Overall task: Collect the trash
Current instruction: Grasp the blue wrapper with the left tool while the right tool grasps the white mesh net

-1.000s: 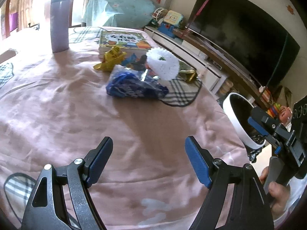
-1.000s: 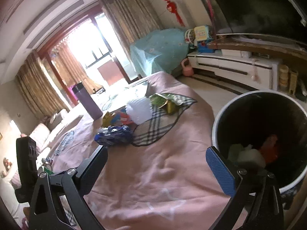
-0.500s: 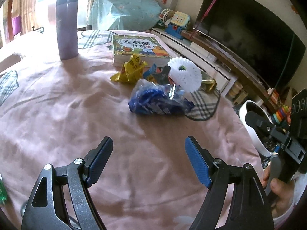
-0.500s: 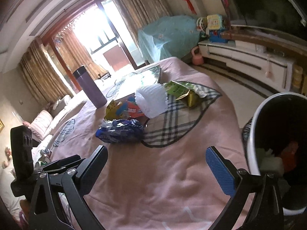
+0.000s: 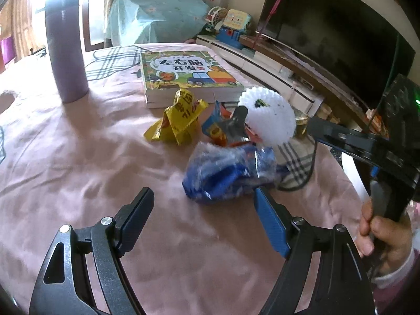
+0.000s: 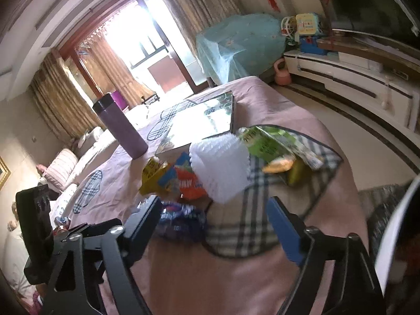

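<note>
A crumpled blue plastic wrapper lies on the pink tablecloth just ahead of my open, empty left gripper. Behind it are a yellow wrapper, an orange-blue wrapper and a white foam net. My right gripper is open and empty, close over the blue wrapper and in front of the white foam net. A green packet lies beyond. The white-rimmed trash bin is at the right edge.
A purple flask stands at the back left, also in the right wrist view. A picture book lies behind the trash. The table edge drops off at the right toward a TV cabinet.
Both grippers have moved in toward the pile of trash, which now looks larger and closer. The trash bin has slid to the right edge of the right wrist view. Both stay open.
</note>
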Demonstrator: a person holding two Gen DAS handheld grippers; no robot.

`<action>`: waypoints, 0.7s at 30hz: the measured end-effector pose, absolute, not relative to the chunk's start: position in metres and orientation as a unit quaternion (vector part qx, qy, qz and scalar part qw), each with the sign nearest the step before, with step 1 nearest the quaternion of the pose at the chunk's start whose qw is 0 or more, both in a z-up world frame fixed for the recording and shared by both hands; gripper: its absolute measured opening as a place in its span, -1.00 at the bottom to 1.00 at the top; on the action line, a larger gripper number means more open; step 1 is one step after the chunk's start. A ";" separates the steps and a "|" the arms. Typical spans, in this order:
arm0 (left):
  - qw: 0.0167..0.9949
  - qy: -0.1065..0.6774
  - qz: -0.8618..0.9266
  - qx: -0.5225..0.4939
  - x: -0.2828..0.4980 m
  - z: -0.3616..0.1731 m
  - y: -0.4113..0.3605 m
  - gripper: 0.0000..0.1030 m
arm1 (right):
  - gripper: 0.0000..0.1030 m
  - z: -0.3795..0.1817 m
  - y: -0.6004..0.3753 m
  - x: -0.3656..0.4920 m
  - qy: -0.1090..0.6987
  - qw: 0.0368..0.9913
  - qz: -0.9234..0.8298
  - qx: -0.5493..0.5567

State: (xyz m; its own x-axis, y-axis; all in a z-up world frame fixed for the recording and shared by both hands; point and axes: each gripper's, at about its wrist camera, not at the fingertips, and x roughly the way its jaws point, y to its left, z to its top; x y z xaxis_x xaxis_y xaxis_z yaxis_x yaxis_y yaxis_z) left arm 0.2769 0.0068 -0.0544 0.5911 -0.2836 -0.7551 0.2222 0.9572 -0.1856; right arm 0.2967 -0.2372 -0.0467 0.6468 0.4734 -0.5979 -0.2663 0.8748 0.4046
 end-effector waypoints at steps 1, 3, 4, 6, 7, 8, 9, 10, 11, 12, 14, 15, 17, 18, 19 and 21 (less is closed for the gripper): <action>0.891 0.428 -0.146 -0.036 0.281 -0.055 0.007 0.56 | 0.46 -0.048 -0.235 0.302 0.368 0.896 0.208 0.139; 0.891 0.426 -0.153 -0.037 0.285 -0.055 0.005 0.56 | 0.39 -0.052 -0.230 0.315 0.373 0.894 0.209 0.133; 0.891 0.425 -0.157 -0.037 0.287 -0.055 0.004 0.56 | 0.29 -0.055 -0.229 0.322 0.376 0.893 0.210 0.130; 0.890 0.425 -0.162 -0.038 0.290 -0.055 0.001 0.56 | -0.05 -0.060 -0.226 0.332 0.378 0.891 0.213 0.129; 0.889 0.425 -0.167 -0.039 0.291 -0.056 0.000 0.56 | -0.35 -0.063 -0.225 0.337 0.382 0.890 0.214 0.127; 0.888 0.424 -0.172 -0.039 0.291 -0.056 -0.002 0.55 | -0.44 -0.065 -0.224 0.339 0.384 0.889 0.215 0.125; 0.889 0.421 -0.176 -0.036 0.289 -0.055 -0.005 0.51 | -0.51 -0.066 -0.223 0.338 0.384 0.889 0.216 0.123; 0.891 0.416 -0.178 -0.032 0.288 -0.054 -0.006 0.43 | -0.59 -0.066 -0.222 0.336 0.381 0.890 0.219 0.123; 0.893 0.411 -0.182 -0.025 0.286 -0.053 -0.009 0.11 | -0.63 -0.066 -0.222 0.333 0.379 0.890 0.222 0.121; 0.892 0.413 -0.186 -0.019 0.284 -0.052 -0.013 -0.25 | -0.67 -0.065 -0.221 0.329 0.378 0.891 0.223 0.118; 0.890 0.415 -0.187 -0.015 0.282 -0.052 -0.017 -0.34 | -0.69 -0.064 -0.223 0.321 0.378 0.890 0.226 0.119; 0.891 0.413 -0.188 -0.014 0.279 -0.051 -0.019 -0.43 | -0.71 -0.064 -0.224 0.316 0.378 0.890 0.226 0.121; 0.892 0.410 -0.190 -0.014 0.270 -0.048 -0.022 -0.50 | -0.71 -0.062 -0.227 0.310 0.376 0.890 0.224 0.123; 0.893 0.408 -0.191 -0.015 0.265 -0.046 -0.022 -0.53 | -0.72 -0.060 -0.229 0.305 0.375 0.891 0.224 0.127; 0.893 0.406 -0.192 -0.017 0.260 -0.045 -0.022 -0.54 | -0.72 -0.058 -0.232 0.300 0.373 0.891 0.225 0.131; 0.893 0.405 -0.195 -0.022 0.249 -0.043 -0.024 -0.59 | -0.72 -0.055 -0.239 0.287 0.368 0.891 0.224 0.142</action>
State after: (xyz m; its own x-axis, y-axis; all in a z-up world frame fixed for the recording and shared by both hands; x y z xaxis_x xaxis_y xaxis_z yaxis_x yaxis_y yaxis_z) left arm 0.2489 -0.0244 -0.0432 0.5960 -0.3657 -0.7149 0.3306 0.9231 -0.1965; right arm 0.2868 -0.2391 -0.0547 0.6284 0.5041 -0.5924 -0.2956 0.8592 0.4175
